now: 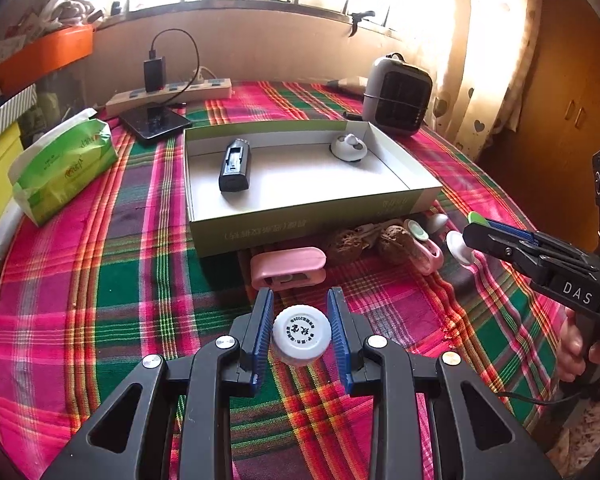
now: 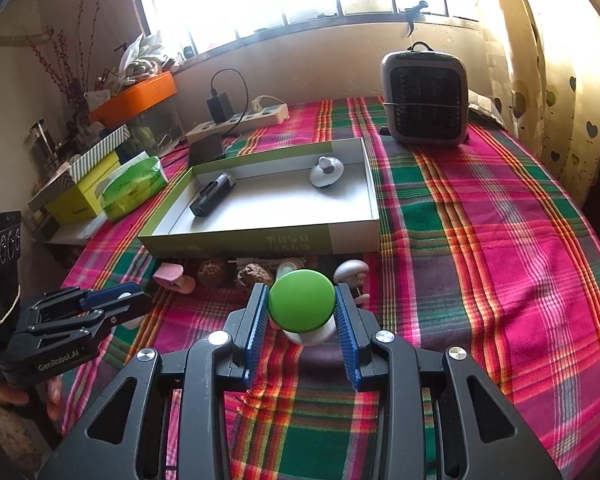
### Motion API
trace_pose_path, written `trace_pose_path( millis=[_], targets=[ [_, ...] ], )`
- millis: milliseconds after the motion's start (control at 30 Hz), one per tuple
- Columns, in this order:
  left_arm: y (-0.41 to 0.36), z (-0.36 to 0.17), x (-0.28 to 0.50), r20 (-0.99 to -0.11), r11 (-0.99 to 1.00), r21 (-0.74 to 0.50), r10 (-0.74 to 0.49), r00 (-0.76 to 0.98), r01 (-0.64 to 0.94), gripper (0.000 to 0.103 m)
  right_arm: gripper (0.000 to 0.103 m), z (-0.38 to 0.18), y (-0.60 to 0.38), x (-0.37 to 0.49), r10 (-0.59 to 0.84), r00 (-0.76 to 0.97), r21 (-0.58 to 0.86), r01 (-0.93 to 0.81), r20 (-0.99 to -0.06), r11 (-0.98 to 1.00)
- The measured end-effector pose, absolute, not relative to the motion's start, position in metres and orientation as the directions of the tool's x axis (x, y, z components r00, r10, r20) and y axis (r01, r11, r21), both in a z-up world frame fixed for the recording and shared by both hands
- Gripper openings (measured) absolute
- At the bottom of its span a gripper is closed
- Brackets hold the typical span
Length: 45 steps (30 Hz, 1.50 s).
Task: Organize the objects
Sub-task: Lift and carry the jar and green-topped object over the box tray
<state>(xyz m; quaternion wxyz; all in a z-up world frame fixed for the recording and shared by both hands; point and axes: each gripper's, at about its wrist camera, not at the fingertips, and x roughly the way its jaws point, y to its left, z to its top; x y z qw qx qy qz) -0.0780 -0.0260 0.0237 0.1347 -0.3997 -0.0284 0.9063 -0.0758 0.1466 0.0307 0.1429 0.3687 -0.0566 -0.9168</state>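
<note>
My left gripper (image 1: 300, 299) is shut on a small white round cap (image 1: 300, 334) with black print, over the plaid cloth. My right gripper (image 2: 302, 289) is shut on a green-topped white knob (image 2: 302, 306). Each gripper shows in the other view: the right gripper (image 1: 469, 233) at the right, the left gripper (image 2: 138, 301) at the left. Beyond both lies a shallow open box (image 1: 308, 216) holding a black device (image 1: 235, 164) and a white round piece (image 1: 348, 147). Along its near wall lie a pink clip (image 1: 288, 268), two walnuts (image 1: 348, 244) and a white knob (image 1: 458, 246).
A grey heater (image 2: 424, 100) stands at the back right of the table. A power strip (image 1: 168, 94) with a charger, a dark flat device (image 1: 156, 120) and a green tissue pack (image 1: 64, 164) are at the back left. A curtain (image 2: 560, 80) hangs on the right.
</note>
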Motion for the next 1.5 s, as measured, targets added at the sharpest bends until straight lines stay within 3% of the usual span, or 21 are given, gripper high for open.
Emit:
trace_pose_path(
  millis=[967,1500],
  targets=[
    [-0.019,0.057,-0.156,-0.687,-0.957,-0.164,0.286,-0.668,-0.241,0.026,0.035,0.054,0.136,-0.141,-0.358,-0.671,0.232,0.273,-0.649,-0.934],
    [-0.009,0.038,-0.218,-0.729,-0.962,-0.149,0.264,-0.632,-0.23,0.026,0.035,0.047,0.12,-0.212,-0.381,-0.609,0.218,0.326,-0.696,-0.92]
  ],
)
